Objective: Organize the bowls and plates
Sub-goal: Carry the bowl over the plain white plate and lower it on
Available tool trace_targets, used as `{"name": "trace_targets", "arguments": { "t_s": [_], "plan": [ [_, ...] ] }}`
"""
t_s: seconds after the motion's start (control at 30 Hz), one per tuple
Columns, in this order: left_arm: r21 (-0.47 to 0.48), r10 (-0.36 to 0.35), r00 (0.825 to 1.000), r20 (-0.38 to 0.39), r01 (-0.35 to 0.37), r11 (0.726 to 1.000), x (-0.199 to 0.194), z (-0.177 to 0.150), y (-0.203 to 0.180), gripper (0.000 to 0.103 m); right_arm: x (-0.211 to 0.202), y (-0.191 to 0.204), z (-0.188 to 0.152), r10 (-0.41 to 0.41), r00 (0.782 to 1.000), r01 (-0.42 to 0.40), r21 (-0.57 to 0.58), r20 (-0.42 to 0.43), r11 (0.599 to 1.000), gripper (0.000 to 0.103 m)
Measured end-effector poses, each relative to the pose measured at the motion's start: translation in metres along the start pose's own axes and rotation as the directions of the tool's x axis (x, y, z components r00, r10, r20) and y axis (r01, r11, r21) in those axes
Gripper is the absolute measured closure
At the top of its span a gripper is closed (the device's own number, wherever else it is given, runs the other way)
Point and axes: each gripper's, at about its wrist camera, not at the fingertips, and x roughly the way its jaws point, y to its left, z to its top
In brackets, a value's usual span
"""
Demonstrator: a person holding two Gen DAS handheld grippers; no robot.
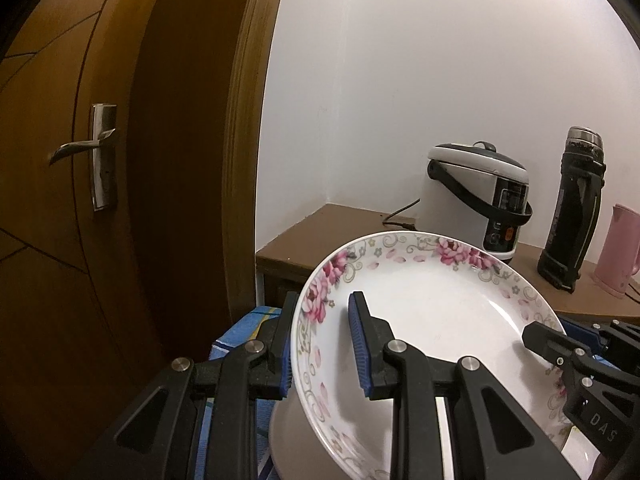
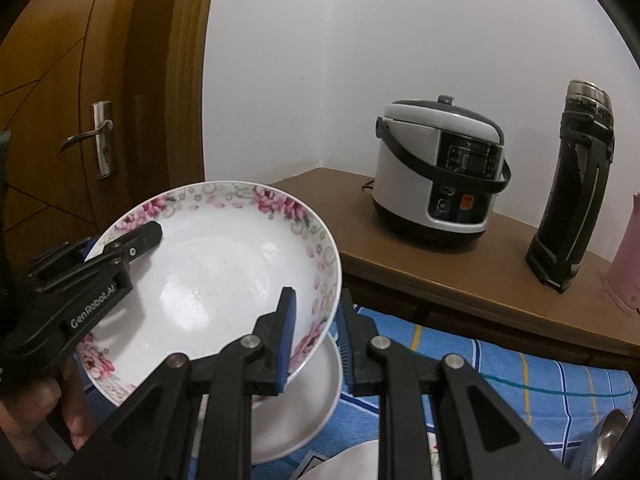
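Floral-rimmed white ceramic plate (image 1: 432,320) hangs tilted between two black two-finger grippers, each clamped on an opposite side of its rim. The left gripper (image 1: 324,344) has its blue-padded fingers (image 1: 358,344) narrowed onto the plate's left rim, one pad inside the dish and the other behind it. The right gripper (image 2: 316,344) pinches the right rim the same way, one finger over the white inside and one on the outer wall. Just below the fingers sits a plain white dish (image 2: 304,412) on a blue checked cloth (image 2: 500,376). Beyond the fingertips, well apart on a brown wooden cabinet top (image 2: 400,256), stand a white and black rice cooker (image 2: 440,176), a tall black flask (image 2: 572,188) and a pink jug (image 1: 618,248). A brown wooden door (image 1: 80,160) lies left of the fingers.
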Motion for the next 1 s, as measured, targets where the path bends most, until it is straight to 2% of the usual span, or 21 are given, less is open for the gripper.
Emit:
{"name": "trace_targets", "arguments": {
  "t_s": [0.33, 1.0],
  "plan": [
    [0.021, 0.007, 1.0, -0.009, -0.006, 1.0, 0.002, -0.003, -0.003, 0.076, 0.001, 0.0, 0.002, -0.002, 1.0, 0.002, -0.002, -0.016, 1.0, 0.083],
    [0.02, -0.006, 0.996, -0.089, 0.008, 1.0, 0.017, -0.008, -0.002, 0.076, 0.015, -0.001, 0.0, -0.004, 0.996, 0.003, -0.021, -0.085, 1.0, 0.083]
  ]
}}
